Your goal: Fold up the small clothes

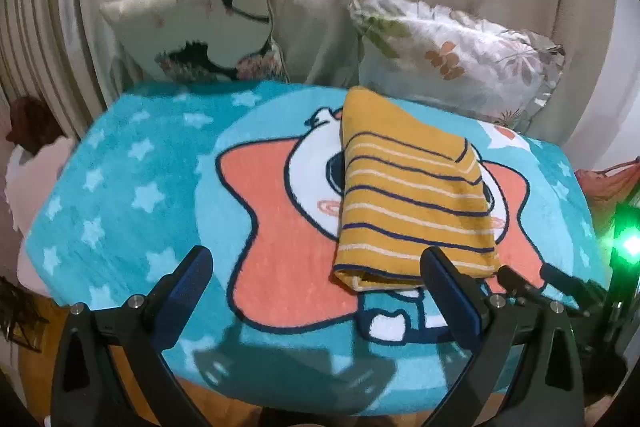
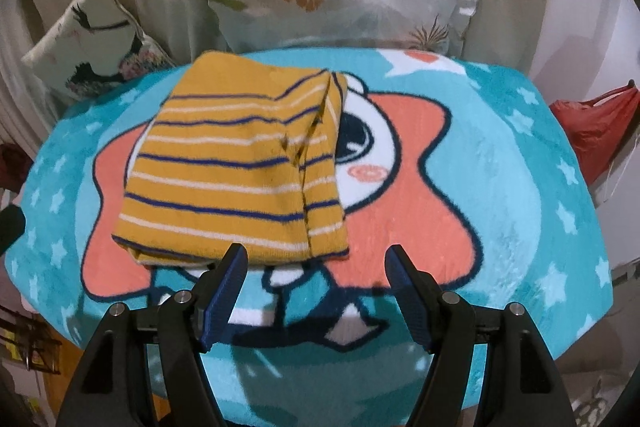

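From the left wrist view, the mustard striped garment (image 1: pixel 412 195) lies already folded into a compact layered rectangle on the teal cartoon blanket (image 1: pixel 132 187), in front of the floral pillow (image 1: pixel 456 55) and the crane pillow (image 1: pixel 200 27), while the left tool (image 1: pixel 320 275) hovers at its near edge with jaws spread wide and nothing between them. From the right wrist view, the same garment (image 2: pixel 232 163) sits left of centre on the blanket (image 2: pixel 500 187), a narrower flap overlapping its right side, and the right tool (image 2: pixel 316 267) is likewise wide open and empty just short of the near hem. Judging from this, the folding looks nearly complete, with perhaps one last fold or tidy left.
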A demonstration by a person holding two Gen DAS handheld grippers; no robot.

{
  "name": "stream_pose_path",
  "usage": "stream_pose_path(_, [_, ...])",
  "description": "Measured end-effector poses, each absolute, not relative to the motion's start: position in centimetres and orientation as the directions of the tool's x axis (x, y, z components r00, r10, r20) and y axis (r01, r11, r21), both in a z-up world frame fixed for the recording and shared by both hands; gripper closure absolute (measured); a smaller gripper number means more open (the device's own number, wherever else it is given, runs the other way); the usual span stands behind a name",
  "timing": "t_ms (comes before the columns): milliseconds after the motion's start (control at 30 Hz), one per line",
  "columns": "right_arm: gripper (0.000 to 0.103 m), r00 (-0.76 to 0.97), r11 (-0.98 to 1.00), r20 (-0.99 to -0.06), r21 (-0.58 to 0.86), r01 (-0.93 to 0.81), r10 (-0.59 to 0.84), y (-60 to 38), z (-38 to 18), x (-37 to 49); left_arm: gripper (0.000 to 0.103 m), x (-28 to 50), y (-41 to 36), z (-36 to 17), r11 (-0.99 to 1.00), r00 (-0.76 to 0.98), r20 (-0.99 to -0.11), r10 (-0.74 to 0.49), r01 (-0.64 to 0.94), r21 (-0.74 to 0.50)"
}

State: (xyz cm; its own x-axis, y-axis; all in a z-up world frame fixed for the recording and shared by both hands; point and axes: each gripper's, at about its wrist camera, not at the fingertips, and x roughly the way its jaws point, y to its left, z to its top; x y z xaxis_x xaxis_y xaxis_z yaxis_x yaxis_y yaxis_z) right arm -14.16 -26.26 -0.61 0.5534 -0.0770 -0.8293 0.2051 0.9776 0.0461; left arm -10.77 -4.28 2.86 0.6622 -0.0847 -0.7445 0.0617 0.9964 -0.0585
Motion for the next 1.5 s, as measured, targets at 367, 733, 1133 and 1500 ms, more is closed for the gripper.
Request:
stream_pose_path(367, [0.028,0.505,0.98,-0.856,-0.004,0.198,-0.106,-24.7,-1.5,-11.5,0.0,-6.7,-5.2,1.6,0.99,0.577,-0.807,-0.124,0.128,-0.06])
stream_pose_path(733, [0.027,0.458,0.961,-0.875,-0.029,0.274,-0.156,-25.1,-2.0,-8.4,0.0,-1.8,-7.1,0.1,0.976,0.493,-0.857,-0.149,0.215,-0.046])
stream_pose_path(1133, [0.027,0.409,0.938,-0.894,-0.033,0.345,-0.182,-24.9,-2.9,-6.0,0.0,1.8,-5.9,-1.7,0.968,0.437,-0.885,-0.162,0.246,-0.055])
stream_pose_path(1500, [0.027,0.397,0.928,-0.891,-0.065,0.367,-0.219,-23.6,-3.4,-5.6,0.0,3.1,-5.7,-3.5,0.956,0.385,-0.902,-0.195,0.278,-0.088])
